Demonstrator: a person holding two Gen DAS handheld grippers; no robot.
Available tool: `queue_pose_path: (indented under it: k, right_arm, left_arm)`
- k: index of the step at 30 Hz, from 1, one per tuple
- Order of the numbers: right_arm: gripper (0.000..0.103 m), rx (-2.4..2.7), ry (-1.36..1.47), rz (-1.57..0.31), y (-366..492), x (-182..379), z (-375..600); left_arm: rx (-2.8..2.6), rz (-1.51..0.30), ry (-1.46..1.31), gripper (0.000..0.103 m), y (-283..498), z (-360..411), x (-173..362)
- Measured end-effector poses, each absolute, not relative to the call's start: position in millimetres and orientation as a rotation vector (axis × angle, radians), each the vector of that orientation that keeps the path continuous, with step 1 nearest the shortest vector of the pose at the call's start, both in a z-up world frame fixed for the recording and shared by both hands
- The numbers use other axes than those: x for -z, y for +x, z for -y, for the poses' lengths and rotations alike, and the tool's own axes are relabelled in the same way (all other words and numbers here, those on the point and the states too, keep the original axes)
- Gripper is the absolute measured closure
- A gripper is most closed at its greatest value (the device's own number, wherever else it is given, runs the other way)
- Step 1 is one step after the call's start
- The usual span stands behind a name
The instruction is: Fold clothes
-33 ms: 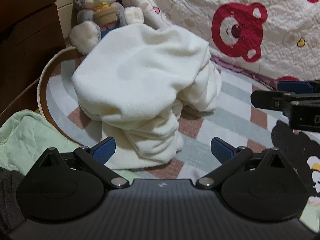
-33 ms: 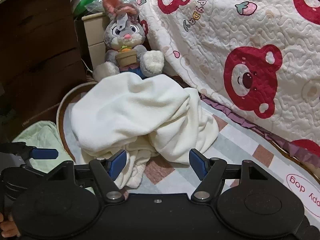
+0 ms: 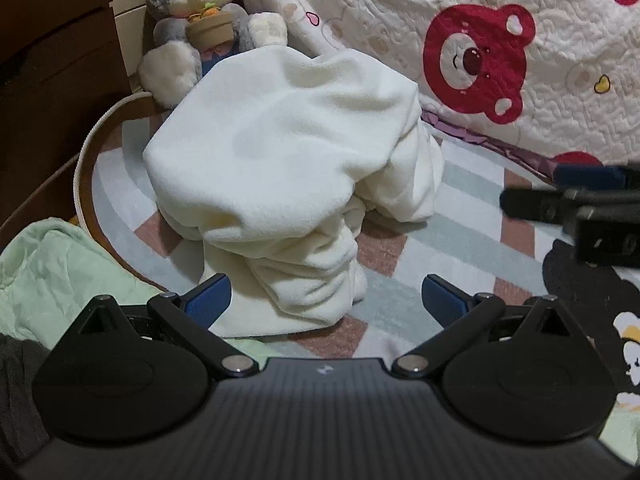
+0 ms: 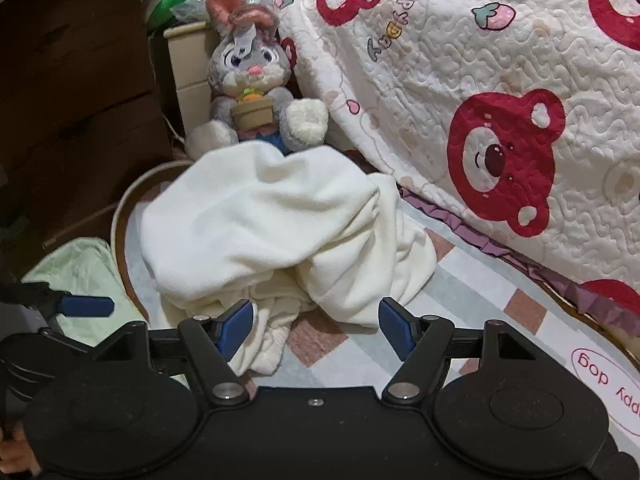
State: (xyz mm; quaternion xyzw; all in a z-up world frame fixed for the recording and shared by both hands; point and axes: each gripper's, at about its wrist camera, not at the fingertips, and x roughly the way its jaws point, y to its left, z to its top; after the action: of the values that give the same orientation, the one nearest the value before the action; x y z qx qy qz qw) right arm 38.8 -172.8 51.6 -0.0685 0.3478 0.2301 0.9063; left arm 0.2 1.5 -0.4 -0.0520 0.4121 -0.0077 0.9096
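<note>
Where it lies heaped on the striped rug, the cream fleece garment sits at 12 o'clock from both grippers, just in front of the stuffed rabbit and beside the bear-print quilt. It is bunched, not folded flat. The left gripper and right gripper each hold their blue fingers wide apart with nothing between them. The cloth looks soft, thick, light and limp, likely to sag and drag. A ribbed hem or cuff at 6 o'clock of the heap seems the firmest hold. A pale green cloth lies at 9 o'clock.
</note>
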Motion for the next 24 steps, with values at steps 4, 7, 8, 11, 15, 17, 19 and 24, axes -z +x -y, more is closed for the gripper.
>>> queue_pose_path:
  k: [4,7,8,11,15,17,19,24]
  right_arm:
    - [0.029,-0.471,-0.146,-0.723,38,-50,177]
    - [0.029,-0.467,-0.15,-0.727,37,-48,179]
    - [0.029,-0.466,-0.151,-0.728,36,-48,180]
    - [0.029,-0.463,-0.155,-0.732,35,-47,183]
    - [0.029,-0.458,-0.159,-0.737,34,-45,187]
    - [0.029,-0.456,-0.162,-0.739,33,-44,189]
    - [0.029,-0.451,-0.164,-0.737,33,-44,190]
    - [0.029,-0.445,-0.175,-0.732,31,-45,189]
  left_arm:
    - [0.01,-0.856,-0.129,0.0,1,-7,2]
    - [0.005,-0.86,-0.145,0.0,1,-10,3]
    - [0.004,-0.862,-0.151,0.0,2,-12,3]
    - [-0.001,-0.866,-0.167,0.0,2,-16,4]
    - [0.004,-0.865,-0.185,0.001,2,-19,5]
    - [0.012,-0.862,-0.198,0.001,3,-20,5]
    - [0.011,-0.862,-0.201,0.001,2,-20,4]
    - [0.008,-0.864,-0.194,0.001,2,-20,3]
